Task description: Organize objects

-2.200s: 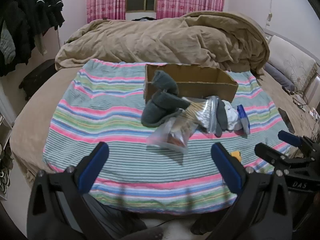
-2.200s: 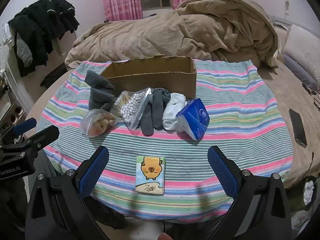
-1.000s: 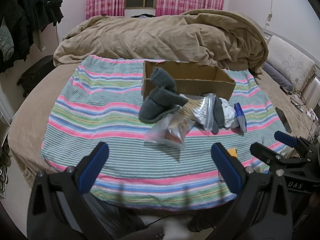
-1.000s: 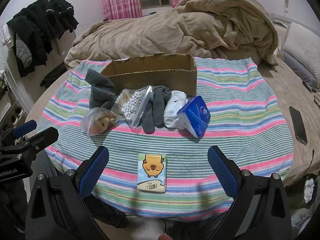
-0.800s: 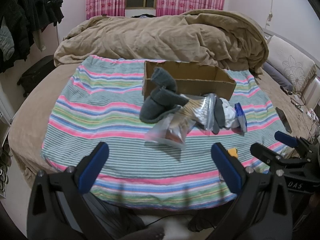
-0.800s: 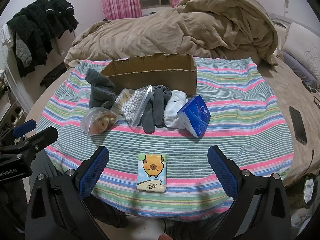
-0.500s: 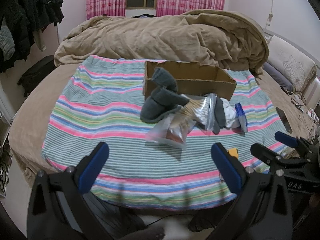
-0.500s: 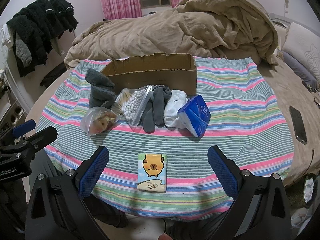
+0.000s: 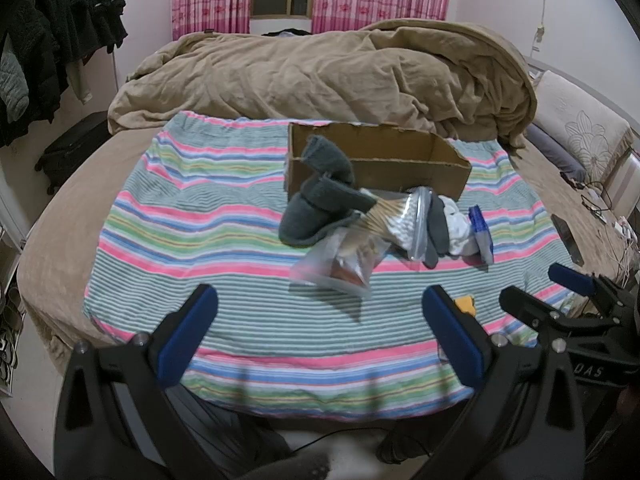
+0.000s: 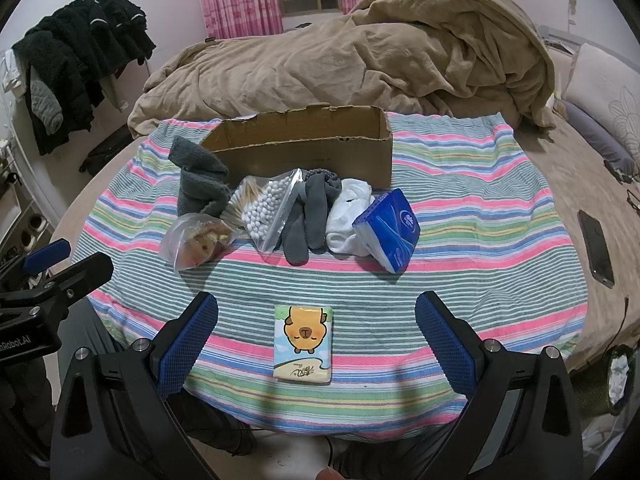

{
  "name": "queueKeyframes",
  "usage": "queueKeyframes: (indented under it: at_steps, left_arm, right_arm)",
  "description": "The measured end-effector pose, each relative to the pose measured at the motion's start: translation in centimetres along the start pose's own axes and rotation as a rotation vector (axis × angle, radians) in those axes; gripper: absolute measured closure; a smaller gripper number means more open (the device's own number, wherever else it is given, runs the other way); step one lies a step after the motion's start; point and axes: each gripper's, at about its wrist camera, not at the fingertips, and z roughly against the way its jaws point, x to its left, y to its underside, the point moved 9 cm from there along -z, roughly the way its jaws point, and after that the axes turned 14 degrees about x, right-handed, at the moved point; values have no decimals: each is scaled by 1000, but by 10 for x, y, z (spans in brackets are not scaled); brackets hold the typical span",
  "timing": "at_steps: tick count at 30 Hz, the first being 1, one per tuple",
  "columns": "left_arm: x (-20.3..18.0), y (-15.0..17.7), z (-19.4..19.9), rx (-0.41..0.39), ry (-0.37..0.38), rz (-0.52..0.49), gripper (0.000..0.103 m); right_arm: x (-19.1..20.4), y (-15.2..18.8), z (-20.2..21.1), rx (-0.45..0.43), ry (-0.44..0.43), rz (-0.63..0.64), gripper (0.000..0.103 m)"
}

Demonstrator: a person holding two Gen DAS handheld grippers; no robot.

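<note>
An open cardboard box [image 10: 304, 152] stands on a striped blanket [image 10: 460, 216] on the bed. In front of it lie a dark grey cloth [image 10: 200, 184], a bag of cotton swabs [image 10: 268, 208], a clear bag of snacks [image 10: 196, 240], grey socks [image 10: 312, 216], white socks [image 10: 348, 216] and a blue tissue pack [image 10: 390, 230]. A capybara tissue pack [image 10: 304, 344] lies near the front edge, between my right gripper's [image 10: 316, 340] open fingers. My left gripper [image 9: 320, 332] is open and empty, short of the snack bag [image 9: 340, 264]. The box [image 9: 376, 164] also shows in the left wrist view.
A rumpled tan duvet [image 10: 360, 60] fills the back of the bed. A phone [image 10: 596, 248] lies at the right on the bedsheet. Dark clothes [image 10: 76, 64] hang at the left. A pillow [image 9: 580, 140] is at the right.
Both views have barely shifted. Both grippers stay open and nothing on the blanket has moved.
</note>
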Motion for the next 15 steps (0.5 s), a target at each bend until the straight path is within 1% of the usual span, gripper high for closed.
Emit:
queueKeyframes:
  at_steps: [15]
  left_arm:
    - [0, 0, 0, 2, -1, 0, 1]
  right_arm:
    - [0, -1, -1, 2, 0, 0, 2]
